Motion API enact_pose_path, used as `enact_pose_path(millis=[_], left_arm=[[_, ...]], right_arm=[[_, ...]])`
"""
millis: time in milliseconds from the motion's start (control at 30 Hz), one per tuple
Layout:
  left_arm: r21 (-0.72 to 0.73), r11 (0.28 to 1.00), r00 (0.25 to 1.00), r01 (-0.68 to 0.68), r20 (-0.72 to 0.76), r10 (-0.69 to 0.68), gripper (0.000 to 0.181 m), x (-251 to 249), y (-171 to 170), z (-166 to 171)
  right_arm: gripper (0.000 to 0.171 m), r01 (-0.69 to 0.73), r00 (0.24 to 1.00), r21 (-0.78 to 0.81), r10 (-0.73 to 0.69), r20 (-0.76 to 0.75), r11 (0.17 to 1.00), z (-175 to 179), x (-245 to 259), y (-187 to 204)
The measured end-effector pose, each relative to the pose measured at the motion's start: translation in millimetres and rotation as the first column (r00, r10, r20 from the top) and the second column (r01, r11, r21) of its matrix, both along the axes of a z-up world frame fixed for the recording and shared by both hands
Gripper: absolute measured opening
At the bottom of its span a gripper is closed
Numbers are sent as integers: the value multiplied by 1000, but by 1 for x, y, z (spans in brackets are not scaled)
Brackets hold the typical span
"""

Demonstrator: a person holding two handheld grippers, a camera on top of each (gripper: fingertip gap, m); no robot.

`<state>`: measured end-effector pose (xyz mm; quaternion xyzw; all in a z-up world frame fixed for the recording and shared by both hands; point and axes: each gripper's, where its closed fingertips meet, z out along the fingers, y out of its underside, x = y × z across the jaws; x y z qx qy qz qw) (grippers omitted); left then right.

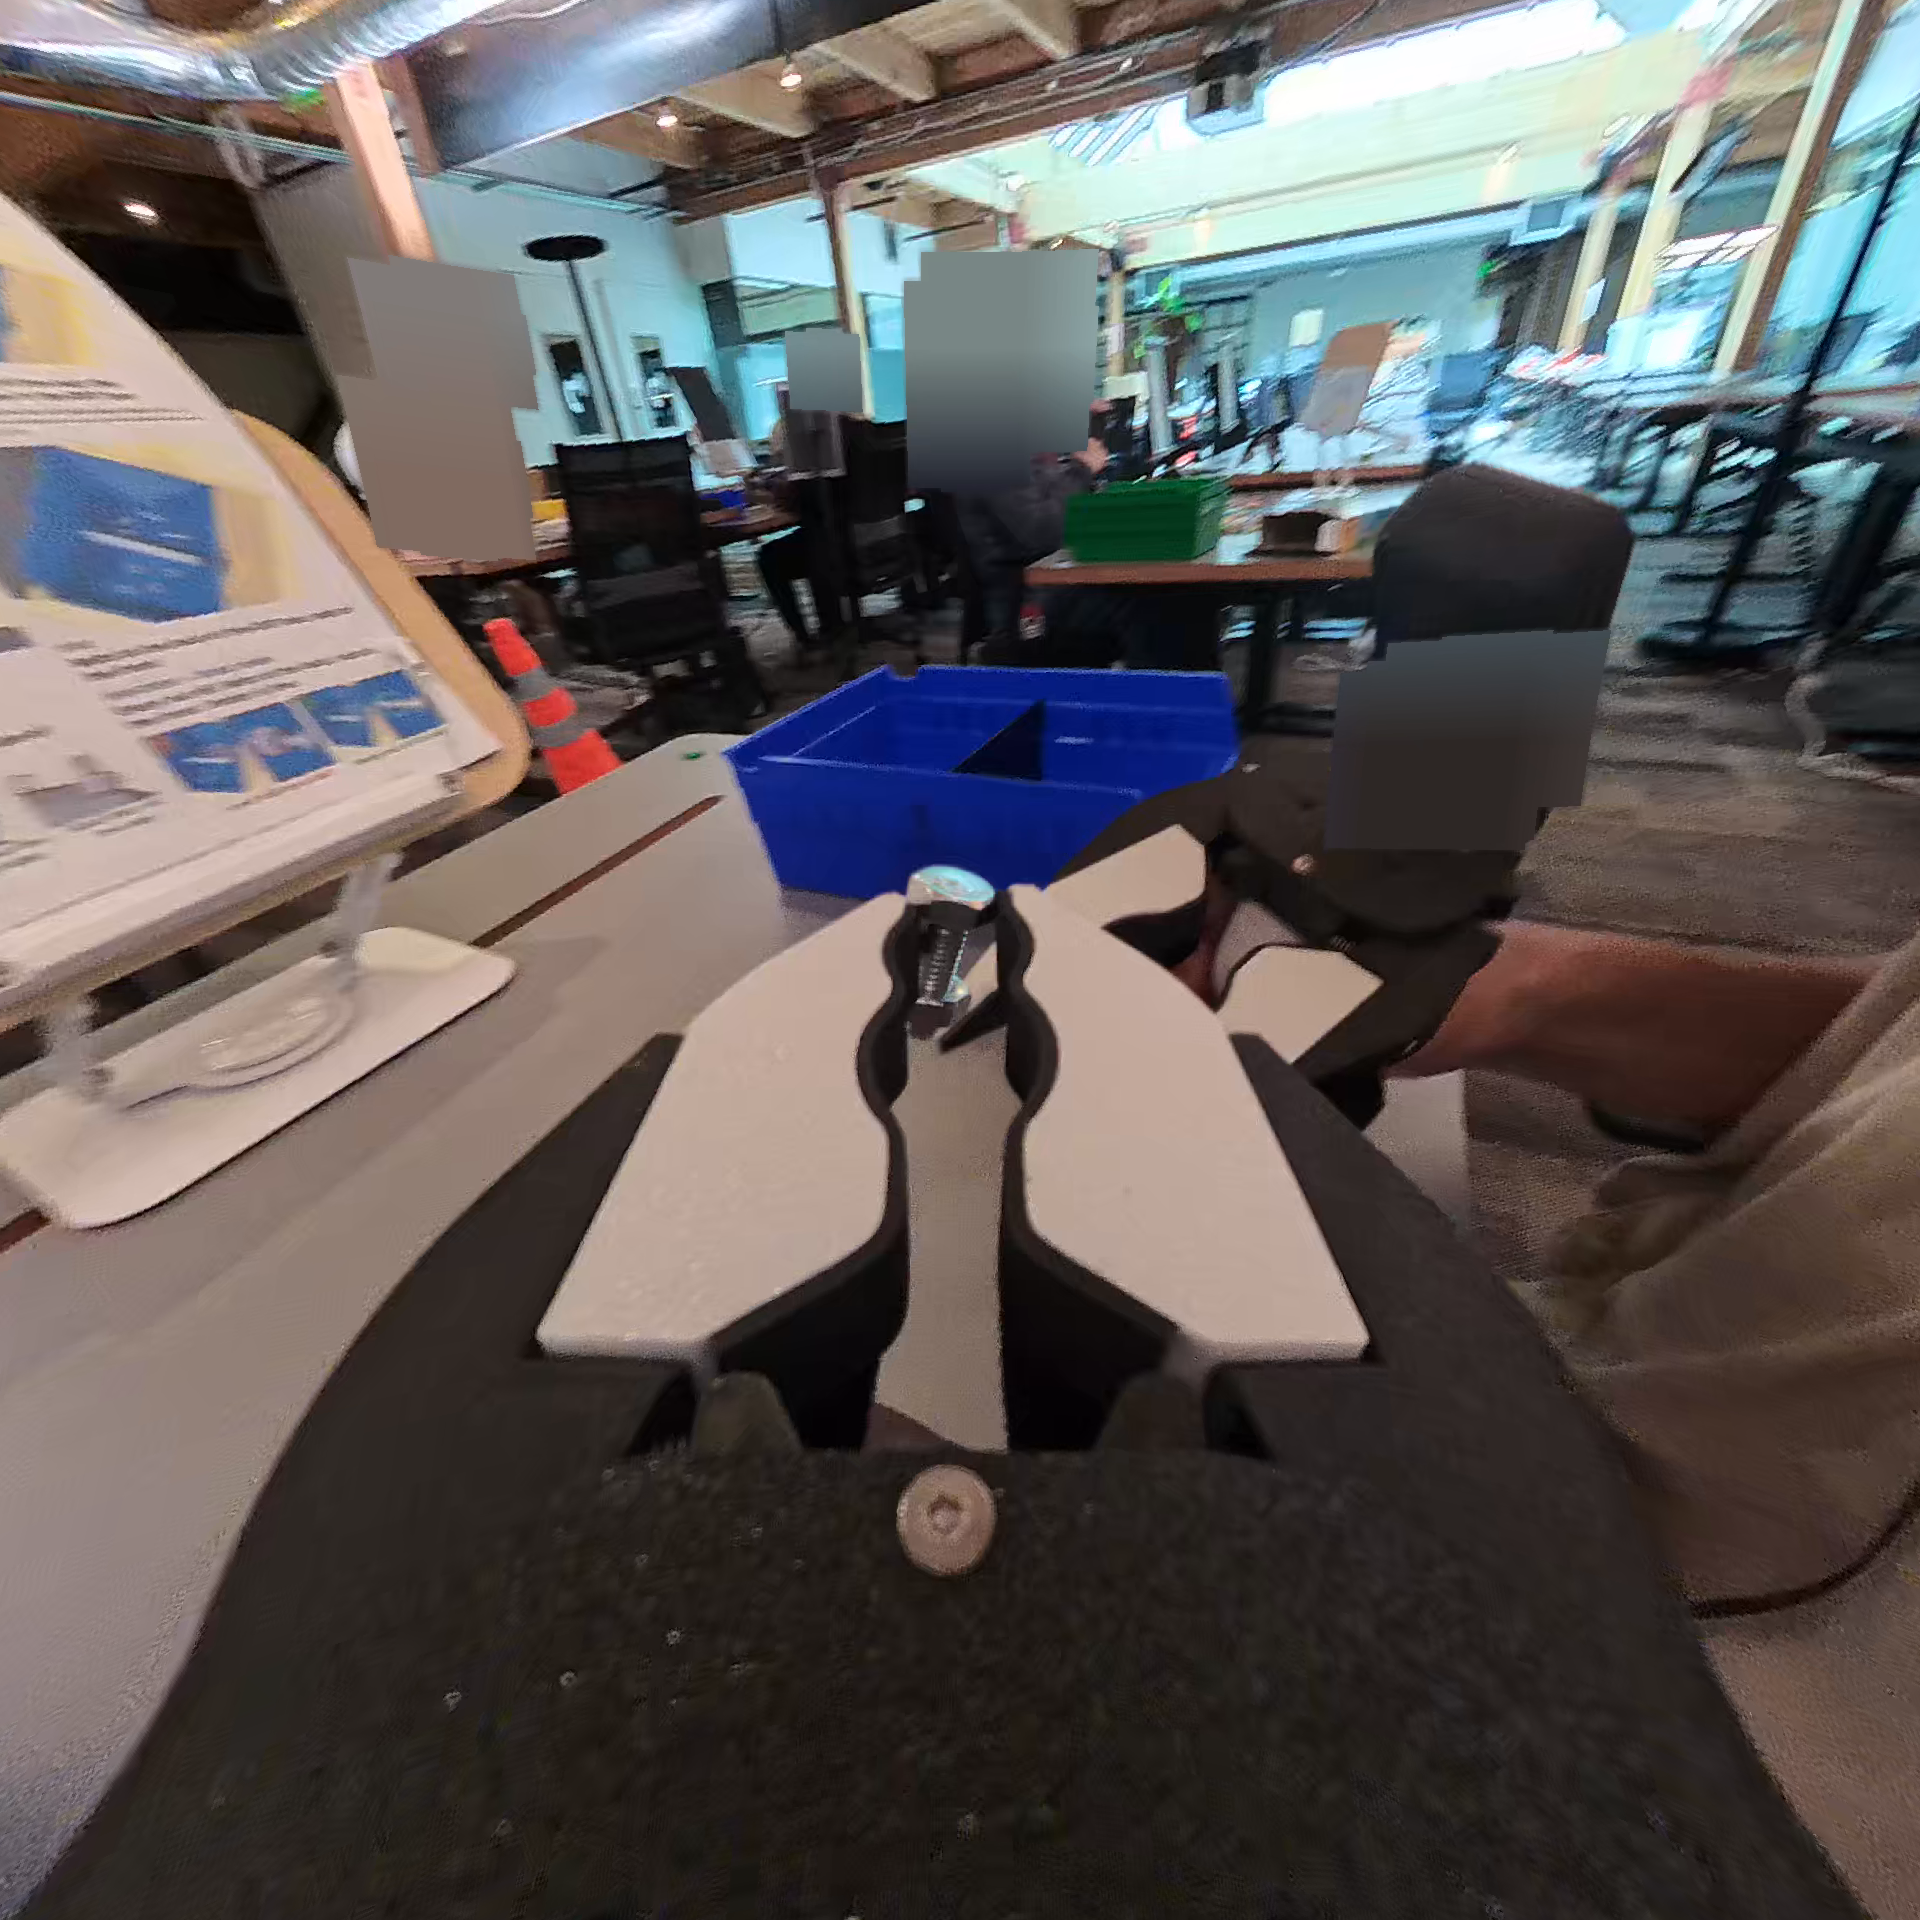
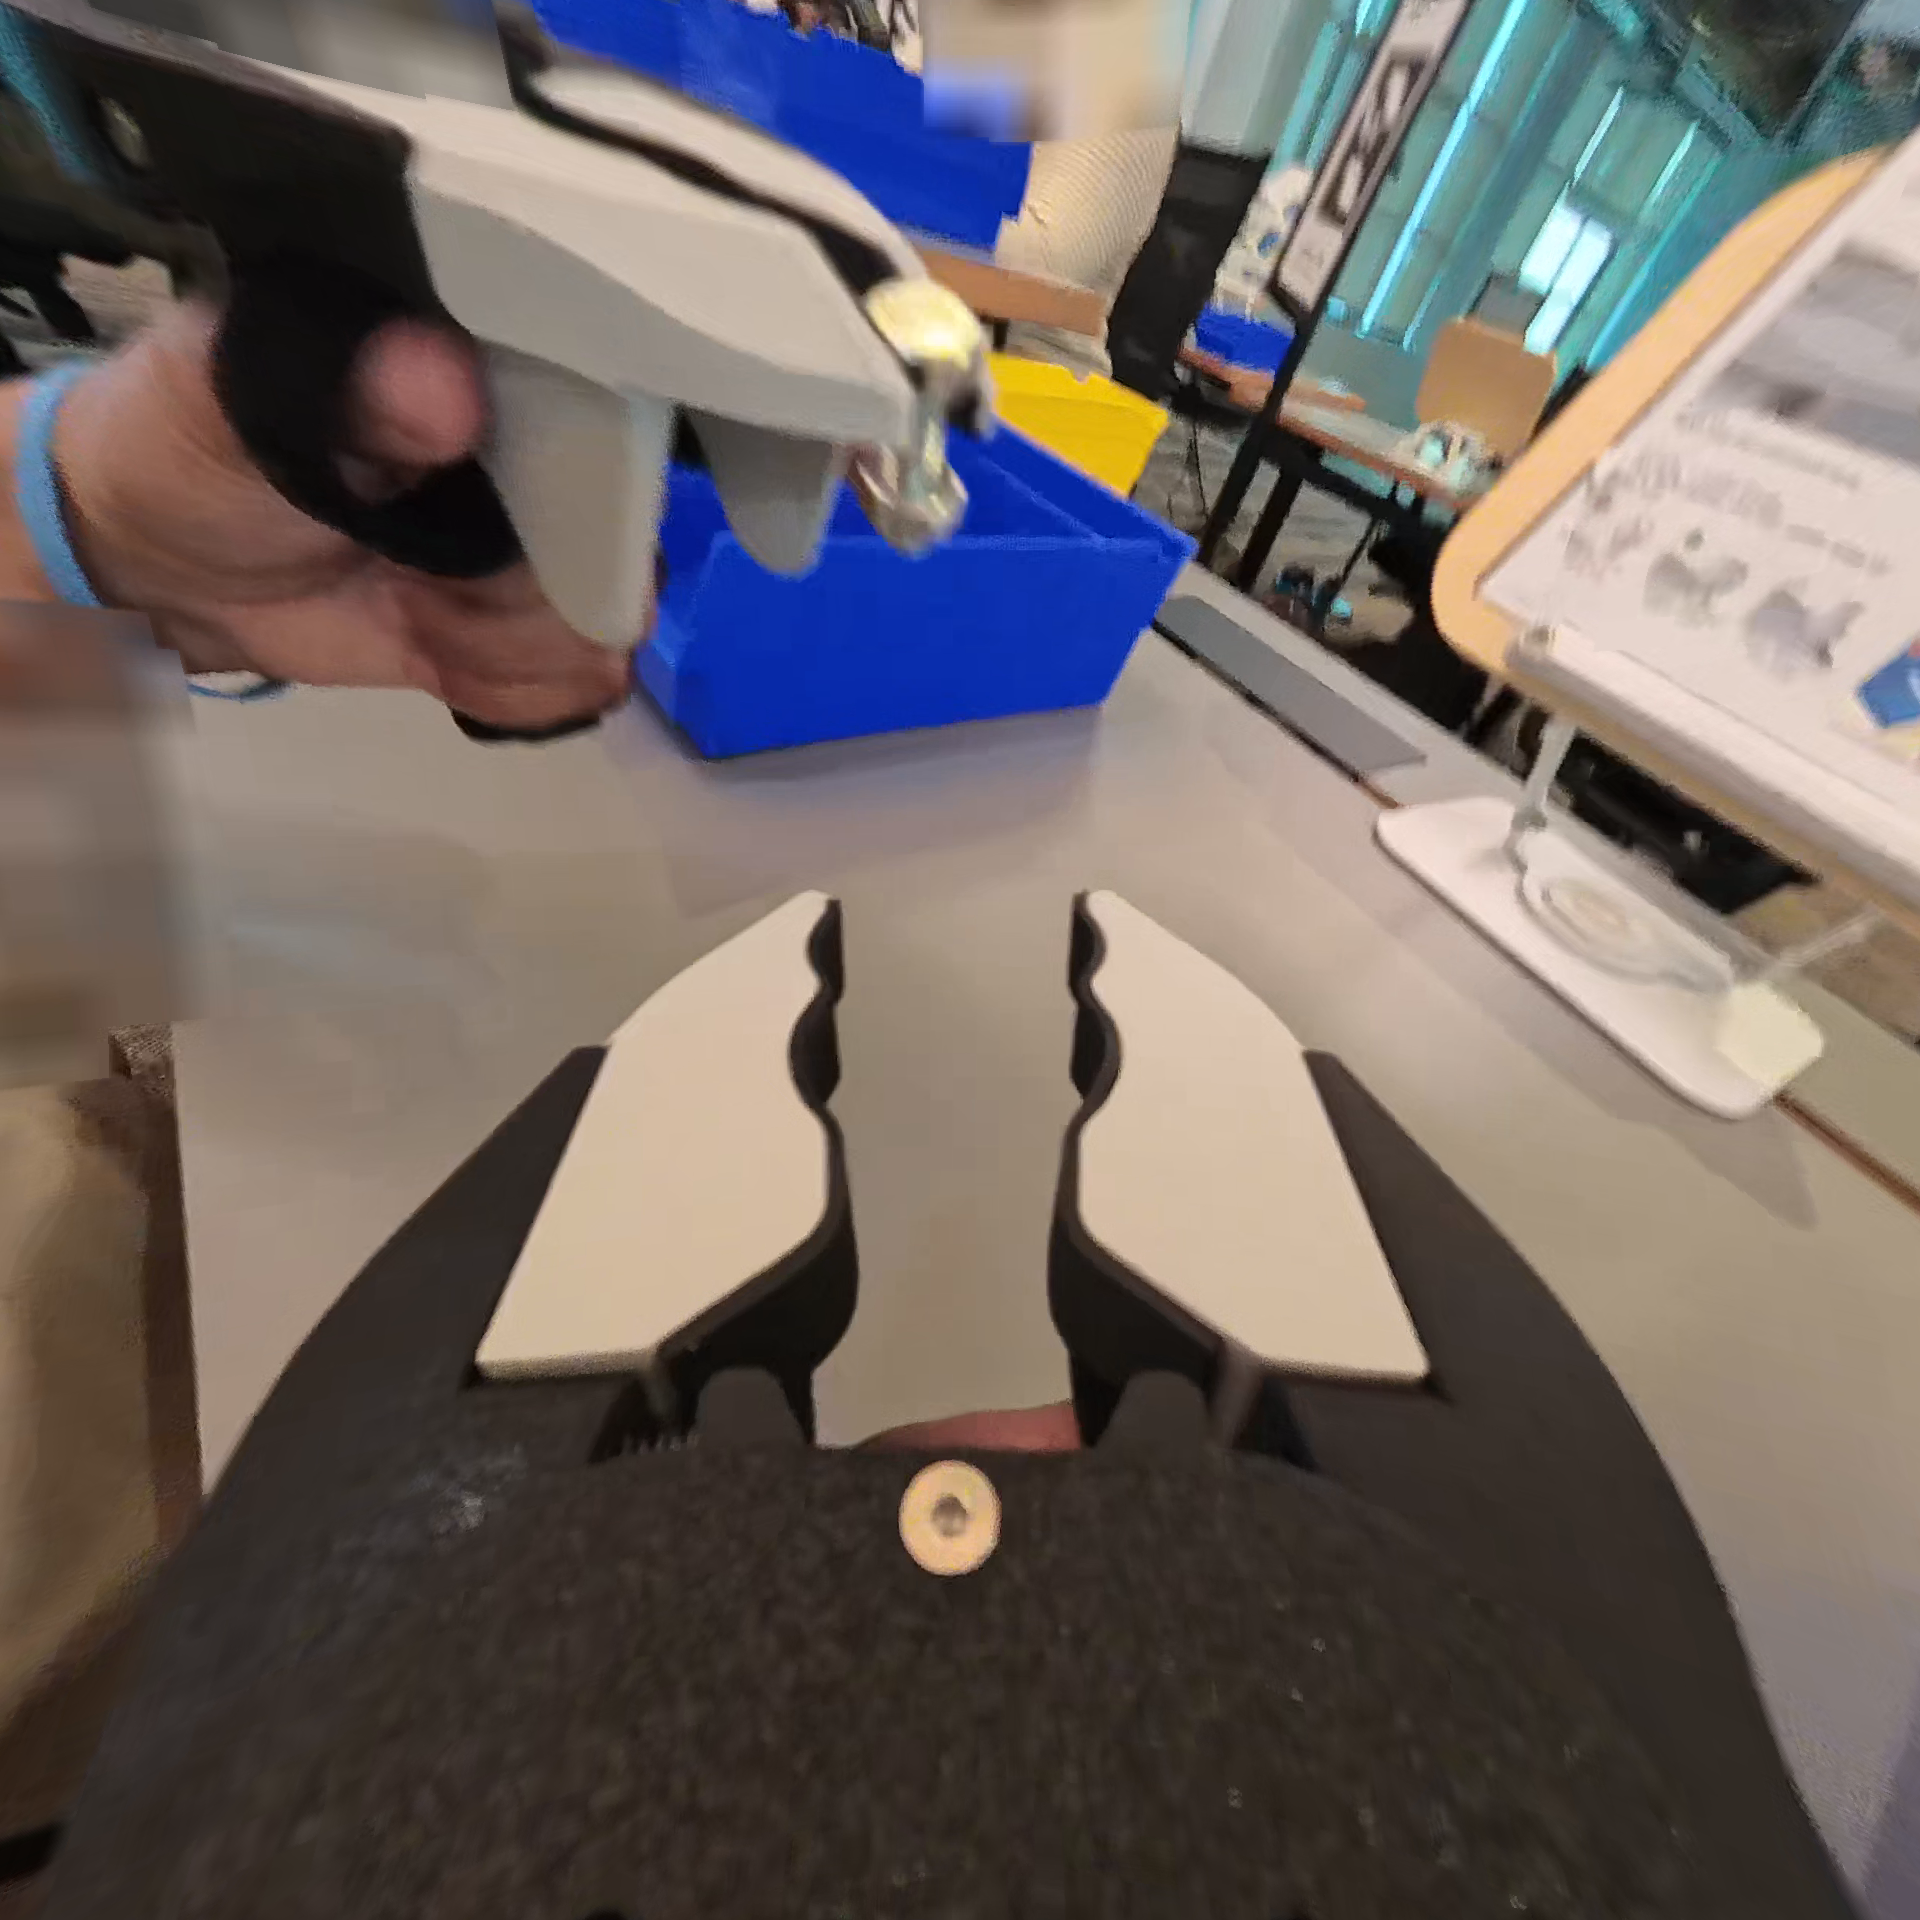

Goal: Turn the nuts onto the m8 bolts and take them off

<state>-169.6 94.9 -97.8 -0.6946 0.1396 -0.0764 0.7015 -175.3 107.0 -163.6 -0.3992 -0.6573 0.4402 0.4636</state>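
Left gripper (image 1: 948, 971) clamps the m8 bolt (image 1: 940, 961) head-up so its shank hangs free; nut (image 2: 920, 506) looks threaded near the bottom, but blur. Right gripper (image 2: 951, 935) gapes empty over grey table (image 2: 935, 790). Blue bin (image 1: 935, 821) beyond.

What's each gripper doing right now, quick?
Left gripper: shut on a bolt with a nut on it.
Right gripper: open, holding nothing.
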Motion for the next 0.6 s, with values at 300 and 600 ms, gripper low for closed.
enact_pose_path(millis=[300,600], left_arm=[[38,985,968,171,179,-175,13,22,8,5],[-31,988,985,149,92,-146,14,23,9,-15]], right_arm=[[22,-127,984,-90,114,-137,988,37,0,-13],[0,-114,989,-113,101,-111,987,36,6,0]])
